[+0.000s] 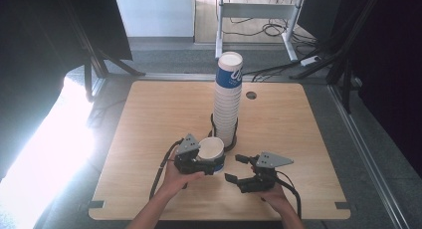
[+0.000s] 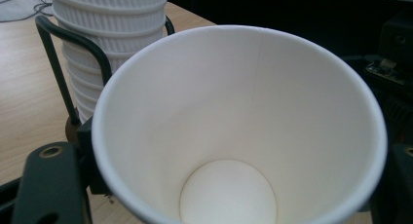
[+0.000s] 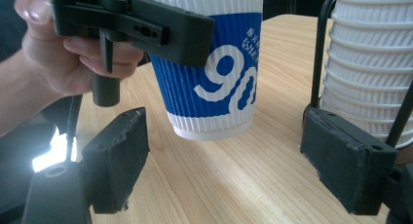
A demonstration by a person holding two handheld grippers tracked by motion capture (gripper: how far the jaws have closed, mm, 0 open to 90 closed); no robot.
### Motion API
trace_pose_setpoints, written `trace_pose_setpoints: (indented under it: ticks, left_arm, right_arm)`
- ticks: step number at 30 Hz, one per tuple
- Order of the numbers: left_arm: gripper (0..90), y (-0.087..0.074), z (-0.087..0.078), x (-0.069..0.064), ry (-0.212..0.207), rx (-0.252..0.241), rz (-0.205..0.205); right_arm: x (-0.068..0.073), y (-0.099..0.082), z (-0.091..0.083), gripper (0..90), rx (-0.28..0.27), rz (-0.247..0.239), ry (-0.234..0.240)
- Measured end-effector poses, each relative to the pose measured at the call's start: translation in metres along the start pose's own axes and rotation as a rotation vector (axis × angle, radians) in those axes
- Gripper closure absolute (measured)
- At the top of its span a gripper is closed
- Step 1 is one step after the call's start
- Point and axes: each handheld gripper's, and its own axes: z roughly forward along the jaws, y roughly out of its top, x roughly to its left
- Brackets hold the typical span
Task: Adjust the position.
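High view: the left hand-held gripper [image 1: 199,162] clamps a paper cup [image 1: 211,150]; the right hand-held gripper [image 1: 239,168], beside it, gapes empty over the desk [image 1: 149,119].

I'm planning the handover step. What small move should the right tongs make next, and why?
Probably ease forward around the cup's base: the left tongs hold it clear of the table, and the right tongs stand open just short of it.

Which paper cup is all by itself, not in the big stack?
The blue-and-white paper cup clamped in the left gripper, lifted beside the tall cup stack.
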Motion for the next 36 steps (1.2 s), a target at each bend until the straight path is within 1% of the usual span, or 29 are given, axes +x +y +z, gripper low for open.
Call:
trace_pose_setpoints:
  ticks: [1, 2, 4, 5, 6, 7, 9, 10, 15, 16, 17, 19, 24, 25, 29, 32, 34, 36]
  left_arm:
    - [20.0, 0.000, 0.000, 0.000, 0.000, 0.000, 0.000]
    - [20.0, 0.001, 0.000, -0.001, 0.001, 0.005, 0.012]
    - [20.0, 0.002, 0.001, -0.002, 0.001, 0.010, 0.019]
    - [20.0, 0.002, 0.001, -0.003, 0.015, 0.020, 0.040]
    - [20.0, 0.002, 0.001, -0.003, 0.015, 0.020, 0.040]
    - [20.0, 0.003, 0.002, -0.005, 0.021, 0.030, 0.055]
    - [20.0, 0.003, 0.002, -0.006, 0.030, 0.040, 0.076]
    - [20.0, 0.004, 0.003, -0.008, 0.036, 0.052, 0.093]
    - [19.9, 0.004, 0.007, -0.013, 0.026, 0.077, 0.131]
    - [19.9, 0.004, 0.007, -0.013, 0.026, 0.077, 0.131]
    - [19.9, 0.004, 0.008, -0.015, 0.028, 0.087, 0.151]
    - [19.9, 0.004, 0.009, -0.017, 0.032, 0.096, 0.166]
    - [19.9, 0.004, 0.011, -0.020, 0.032, 0.105, 0.181]
    - [19.8, 0.005, 0.012, -0.021, 0.032, 0.109, 0.193]
    - [19.8, 0.005, 0.013, -0.024, 0.030, 0.112, 0.206]
    - [19.8, 0.006, 0.013, -0.026, 0.021, 0.111, 0.216]
    - [19.8, 0.007, 0.012, -0.027, 0.017, 0.116, 0.229]
    - [19.8, 0.006, 0.013, -0.028, 0.006, 0.117, 0.231]
  right_arm:
    - [0.000, 0.000, 0.001, 17.9, 0.001, -0.003, 0.001]
    - [0.001, 0.000, 0.001, 17.9, 0.004, -0.004, 0.003]
    - [0.001, 0.000, 0.002, 17.8, 0.007, -0.007, 0.002]
    - [0.002, -0.001, 0.004, 17.7, 0.018, -0.017, 0.002]
    - [0.002, -0.001, 0.004, 17.7, 0.018, -0.017, 0.002]
    - [0.004, -0.001, 0.006, 17.7, 0.028, -0.021, 0.003]
    - [0.004, -0.001, 0.007, 17.7, 0.031, -0.024, 0.001]
    - [0.004, -0.001, 0.008, 17.5, 0.033, -0.026, 0.000]
    - [0.008, 0.000, 0.015, 16.9, 0.052, -0.047, -0.005]
    - [0.008, 0.000, 0.016, 16.8, 0.056, -0.052, -0.006]
    - [0.008, 0.000, 0.018, 16.8, 0.057, -0.054, -0.007]
    - [0.009, 0.000, 0.019, 16.7, 0.063, -0.060, -0.007]
    - [0.010, 0.000, 0.022, 16.1, 0.068, -0.063, -0.009]
    - [0.011, 0.000, 0.023, 15.8, 0.071, -0.069, -0.010]
    - [0.013, 0.001, 0.025, 15.3, 0.070, -0.078, -0.015]
    - [0.014, 0.000, 0.027, 15.0, 0.078, -0.088, -0.020]
    - [0.014, 0.000, 0.027, 15.0, 0.081, -0.092, -0.020]
    - [0.015, 0.000, 0.028, 15.8, 0.081, -0.096, -0.021]
